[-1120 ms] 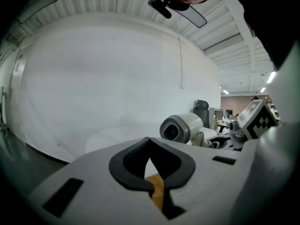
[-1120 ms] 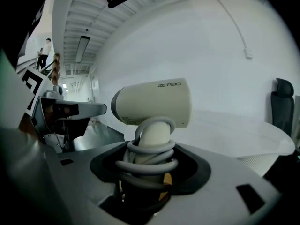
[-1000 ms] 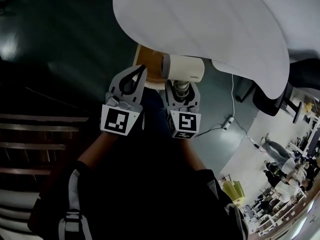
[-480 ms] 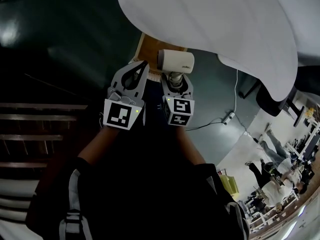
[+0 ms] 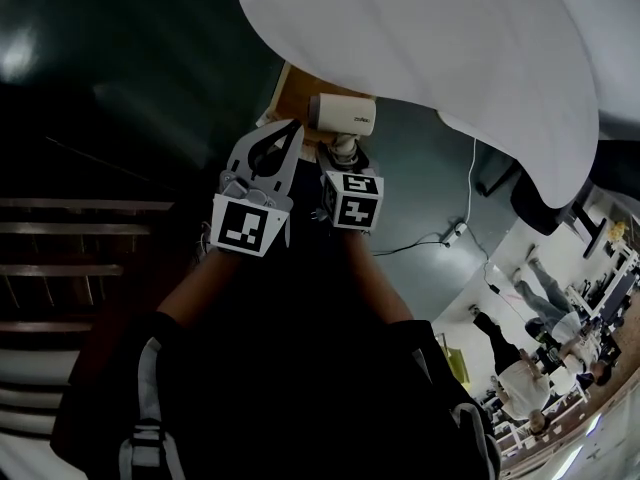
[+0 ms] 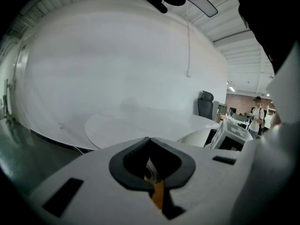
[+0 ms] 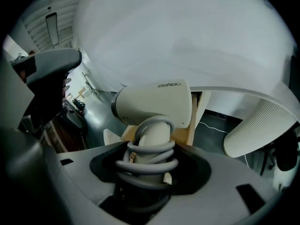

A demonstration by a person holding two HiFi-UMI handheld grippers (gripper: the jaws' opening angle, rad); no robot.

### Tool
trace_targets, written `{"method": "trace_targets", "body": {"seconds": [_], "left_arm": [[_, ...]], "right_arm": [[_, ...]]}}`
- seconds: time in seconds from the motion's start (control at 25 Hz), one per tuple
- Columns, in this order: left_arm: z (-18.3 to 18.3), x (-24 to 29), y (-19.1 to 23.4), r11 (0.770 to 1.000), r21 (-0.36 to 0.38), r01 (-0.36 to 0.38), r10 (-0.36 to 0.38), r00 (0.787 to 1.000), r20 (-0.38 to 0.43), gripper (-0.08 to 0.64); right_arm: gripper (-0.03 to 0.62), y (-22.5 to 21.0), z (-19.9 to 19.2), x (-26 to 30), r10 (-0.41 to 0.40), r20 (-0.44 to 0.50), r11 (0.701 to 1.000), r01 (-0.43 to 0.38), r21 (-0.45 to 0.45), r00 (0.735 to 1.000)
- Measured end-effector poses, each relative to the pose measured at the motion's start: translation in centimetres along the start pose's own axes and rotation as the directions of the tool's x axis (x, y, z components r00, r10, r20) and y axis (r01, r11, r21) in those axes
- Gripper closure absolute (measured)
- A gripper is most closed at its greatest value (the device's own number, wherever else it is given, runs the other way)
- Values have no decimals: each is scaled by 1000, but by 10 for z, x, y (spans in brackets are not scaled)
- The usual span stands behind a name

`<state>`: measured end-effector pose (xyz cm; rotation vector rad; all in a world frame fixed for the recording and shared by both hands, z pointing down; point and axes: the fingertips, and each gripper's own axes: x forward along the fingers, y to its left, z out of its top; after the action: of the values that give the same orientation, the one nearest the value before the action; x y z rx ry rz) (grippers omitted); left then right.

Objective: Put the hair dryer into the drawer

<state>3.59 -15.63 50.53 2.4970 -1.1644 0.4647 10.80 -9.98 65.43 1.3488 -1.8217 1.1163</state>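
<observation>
The hair dryer point(image 5: 345, 114) is clamped by its handle in the right hand-held gripper point(image 5: 343, 153), over the wooden drawer point(image 5: 298, 90) beneath the white desk point(image 5: 430, 38). The left hand-held gripper point(image 5: 288, 130) is closed and empty.

Dim, dark foreground, fisheye-warped edges

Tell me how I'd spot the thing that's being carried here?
Find the big white round table; just below its near edge, by a wooden drawer, the right gripper holds a hair dryer by the handle. It is the only cream-coloured thing there, a stubby barrel with a grey cord coiled round its handle.
</observation>
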Motion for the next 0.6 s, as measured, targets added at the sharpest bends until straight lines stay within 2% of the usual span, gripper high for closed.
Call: {"method": "trace_targets", "body": {"seconds": [0.2, 0.28, 0.6], "left_arm": [[-1, 4, 9, 1000, -14, -17, 17, 1000, -4, 552], [-1, 7, 15, 999, -21, -25, 25, 1000, -8, 552], [-1, 13, 31, 997, -43, -60, 60, 998, -12, 552]], "right_arm": [[316, 7, 11, 11, 33, -58, 999, -32, 15, 998], [316, 7, 5, 17, 48, -112, 999, -47, 11, 993], [316, 9, -2, 37, 111, -293, 989, -133, -56, 950]]}}
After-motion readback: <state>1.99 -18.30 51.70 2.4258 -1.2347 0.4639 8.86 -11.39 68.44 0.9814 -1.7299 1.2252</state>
